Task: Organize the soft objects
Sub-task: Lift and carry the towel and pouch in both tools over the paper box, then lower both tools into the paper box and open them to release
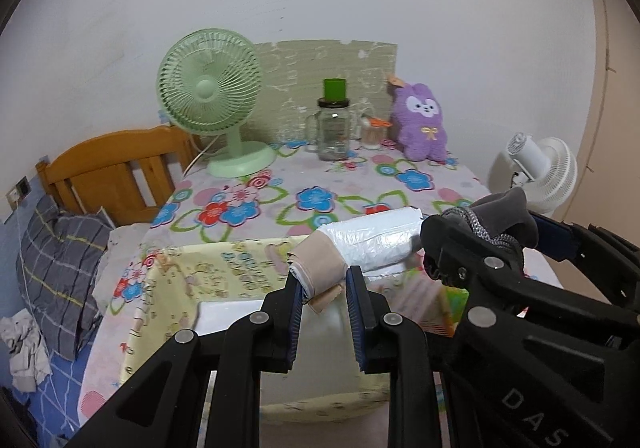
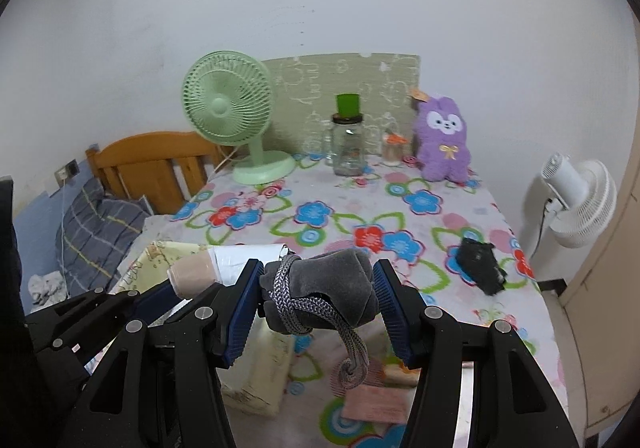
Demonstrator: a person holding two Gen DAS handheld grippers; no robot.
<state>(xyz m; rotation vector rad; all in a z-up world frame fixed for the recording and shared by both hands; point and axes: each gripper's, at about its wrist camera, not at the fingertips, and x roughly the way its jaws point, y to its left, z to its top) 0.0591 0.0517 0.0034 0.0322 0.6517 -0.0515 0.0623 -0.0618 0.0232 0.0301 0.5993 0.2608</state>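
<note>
My left gripper (image 1: 323, 282) is shut on a white plastic roll with a beige band (image 1: 356, 248), held above a pale yellow fabric storage box (image 1: 208, 272) at the table's near edge. My right gripper (image 2: 316, 284) is shut on a grey velvet pouch tied with a grey cord (image 2: 326, 288), held just right of the roll (image 2: 224, 266). The right gripper also shows in the left wrist view (image 1: 490, 232). A purple plush toy (image 2: 442, 140) sits at the back right. A black soft item (image 2: 480, 264) lies on the table at the right.
The table has a floral cloth (image 2: 340, 216). A green desk fan (image 2: 232, 108), a glass jar with a green top (image 2: 348, 140) and a small jar (image 2: 392, 148) stand at the back. A white fan (image 2: 576, 204) stands right of the table. A bed with a wooden headboard (image 2: 152, 164) is at the left.
</note>
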